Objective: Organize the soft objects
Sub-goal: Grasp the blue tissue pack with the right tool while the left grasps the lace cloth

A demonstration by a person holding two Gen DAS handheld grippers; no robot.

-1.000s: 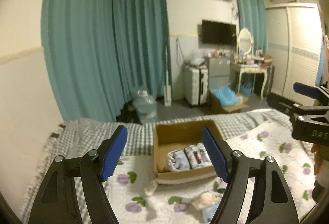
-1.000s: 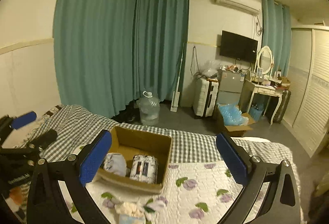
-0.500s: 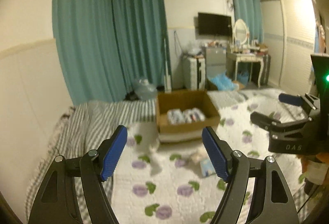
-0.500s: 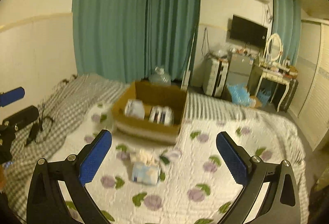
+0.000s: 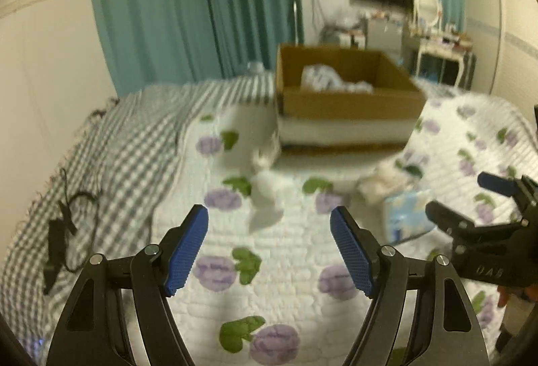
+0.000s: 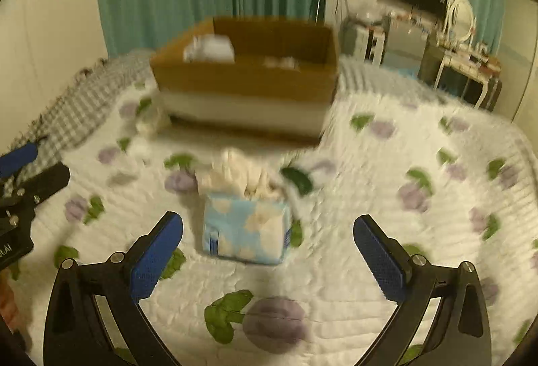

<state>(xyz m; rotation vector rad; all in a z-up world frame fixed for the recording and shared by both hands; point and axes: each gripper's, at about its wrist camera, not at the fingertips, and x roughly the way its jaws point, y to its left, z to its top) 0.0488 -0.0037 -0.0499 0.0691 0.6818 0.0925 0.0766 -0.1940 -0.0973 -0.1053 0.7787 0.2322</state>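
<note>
A blue-and-white tissue pack (image 6: pixel 246 230) with crumpled tissue on top lies on the flowered quilt, just ahead of my open, empty right gripper (image 6: pixel 268 256). The pack also shows in the left wrist view (image 5: pixel 405 213). A loose white tissue (image 5: pixel 267 198) lies ahead of my open, empty left gripper (image 5: pixel 269 251). A brown cardboard box (image 5: pixel 348 97) stands farther back on the bed with white soft items inside; it also shows in the right wrist view (image 6: pixel 247 80). The right gripper appears at the right edge of the left wrist view (image 5: pixel 470 201).
The flowered quilt (image 6: pixel 386 184) covers the bed, with a grey checked blanket (image 5: pixel 111 157) at the left. A black cable and charger (image 5: pixel 60 231) lie on the blanket. Teal curtains (image 5: pixel 188 3), a television and a dressing table stand beyond the bed.
Both grippers have dropped lower and come closer to the quilt. The tissue pack and loose tissue now sit just ahead of the fingers. Both stay open.
</note>
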